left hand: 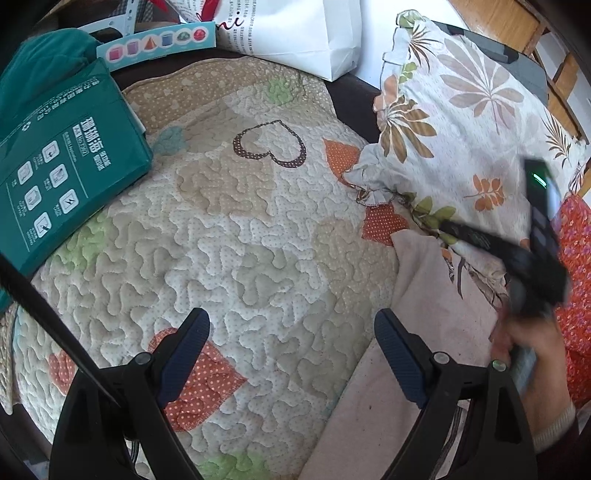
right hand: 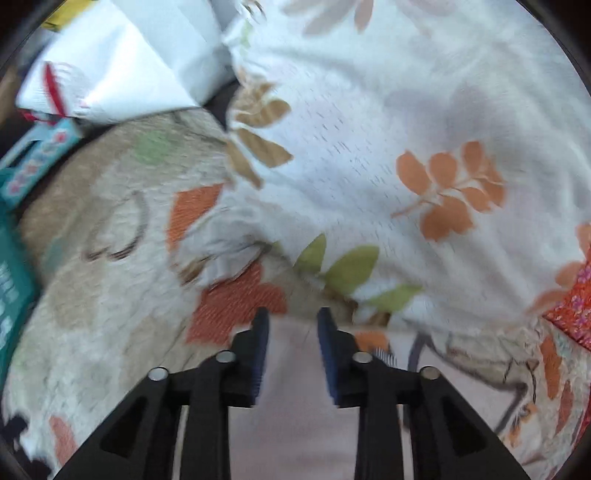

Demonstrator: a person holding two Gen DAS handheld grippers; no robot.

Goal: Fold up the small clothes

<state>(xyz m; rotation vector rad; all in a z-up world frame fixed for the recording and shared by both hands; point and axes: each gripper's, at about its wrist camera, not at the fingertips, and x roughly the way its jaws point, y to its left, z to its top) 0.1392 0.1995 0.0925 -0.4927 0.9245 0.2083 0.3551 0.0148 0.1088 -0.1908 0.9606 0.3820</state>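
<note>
quilted mat [left hand: 258, 229], pink garment [left hand: 417, 332], pillow [left hand: 461, 122]

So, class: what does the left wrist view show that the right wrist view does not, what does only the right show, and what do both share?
Only the left wrist view shows the person's hand on the right gripper's handle, the open left gripper and the wooden furniture behind.

Only the right wrist view shows the right gripper from behind, its fingers slightly apart above the pale pink garment.

Both show that garment, the quilted mat, the leaf-print pillow, the green package, the white bag and the red floral cloth.
</note>
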